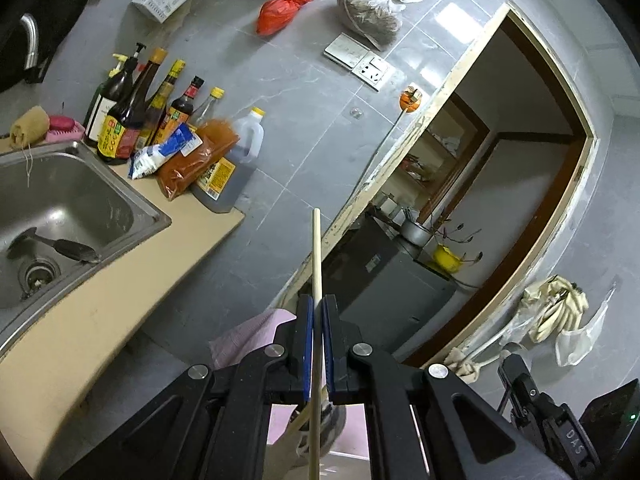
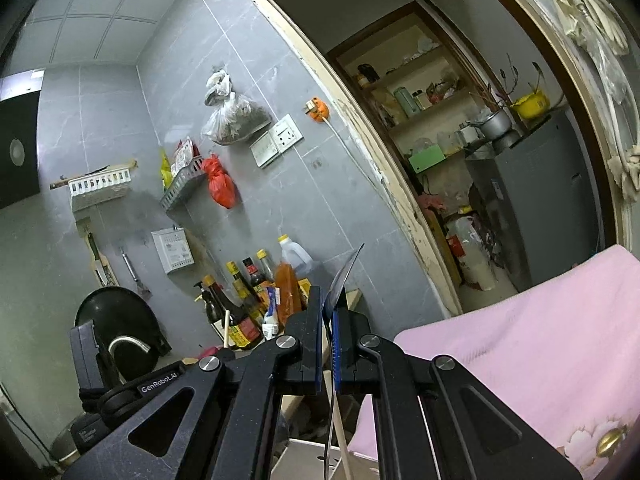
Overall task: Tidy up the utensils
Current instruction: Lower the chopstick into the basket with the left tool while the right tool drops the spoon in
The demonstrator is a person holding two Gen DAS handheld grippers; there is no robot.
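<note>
My left gripper [image 1: 317,308] is shut on a wooden chopstick [image 1: 316,256] that points forward past the counter's end, held in the air. My right gripper [image 2: 328,300] is shut on a thin utensil with a flat dark blade, like a knife or spatula [image 2: 347,270], with its tip up toward the wall. The left gripper's body [image 2: 92,356] and the chopstick's end [image 2: 226,330] show at the lower left of the right wrist view. A dark spoon [image 1: 74,249] lies in the steel sink [image 1: 132,200].
Sauce bottles [image 1: 132,116], food packets [image 1: 192,160] and an oil jug [image 1: 236,160] crowd the beige counter [image 1: 120,300] beside the sink. Wall racks [image 2: 100,188], hanging bags [image 2: 232,120] and a socket [image 2: 280,138] are on the grey tiles. A doorway [image 2: 460,160] and pink cloth [image 2: 520,340] lie right.
</note>
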